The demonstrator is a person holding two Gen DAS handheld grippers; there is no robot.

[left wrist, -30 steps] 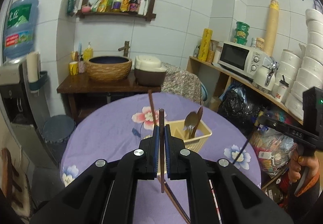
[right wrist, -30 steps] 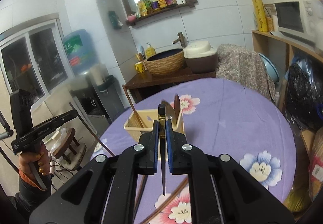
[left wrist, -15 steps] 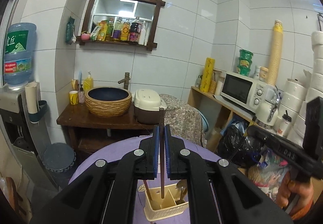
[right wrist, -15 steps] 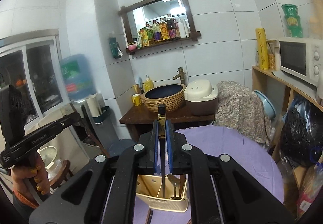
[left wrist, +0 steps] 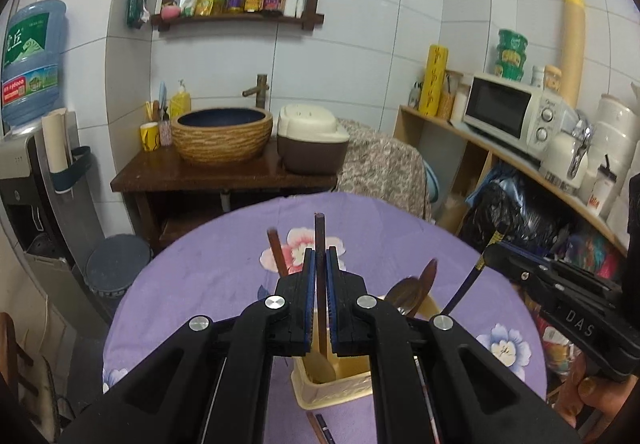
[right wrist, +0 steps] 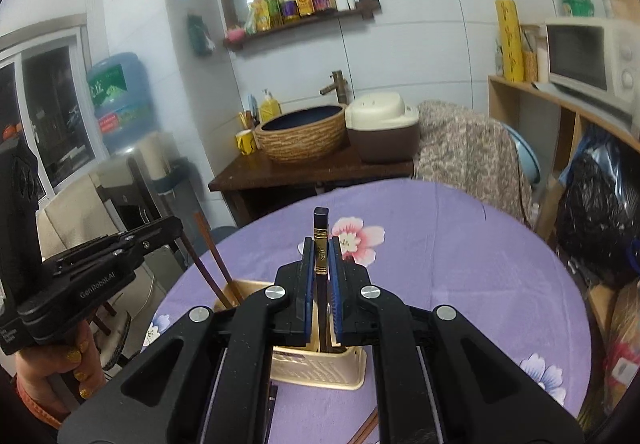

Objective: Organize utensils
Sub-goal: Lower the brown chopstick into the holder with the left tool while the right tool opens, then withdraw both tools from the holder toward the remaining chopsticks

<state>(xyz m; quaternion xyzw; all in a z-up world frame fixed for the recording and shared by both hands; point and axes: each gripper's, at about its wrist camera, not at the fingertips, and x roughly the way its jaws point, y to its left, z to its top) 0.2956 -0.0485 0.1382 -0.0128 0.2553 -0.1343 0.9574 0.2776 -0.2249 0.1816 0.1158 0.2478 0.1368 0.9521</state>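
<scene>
Left wrist: my left gripper (left wrist: 319, 286) clamps a brown chopstick (left wrist: 319, 240) upright, tip down in the beige caddy (left wrist: 336, 390) w/ spoons (left wrist: 412, 290).
Right wrist: my right gripper (right wrist: 321, 280) pinches a dark gold-banded chopstick (right wrist: 321, 240) above the caddy (right wrist: 320, 374) on the purple tablecloth (right wrist: 460, 264).

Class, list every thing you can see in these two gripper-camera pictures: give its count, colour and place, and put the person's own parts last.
utensil holder: one, cream, on the table below both grippers
table: one, round, purple floral cloth
brown chopstick: one, upright in the left jaws, lower end in the holder
dark chopstick: one, gold band, upright in the right jaws
second brown chopstick: one, leaning in the holder
spoons: at least two, brownish, in the holder
basin: one, woven tan, on the dark wooden counter
rice cooker: one, cream and brown, beside the basin
microwave: one, white, right shelf
water bottle: one, blue, far left
left gripper: black, shut
right gripper: black, shut
</scene>
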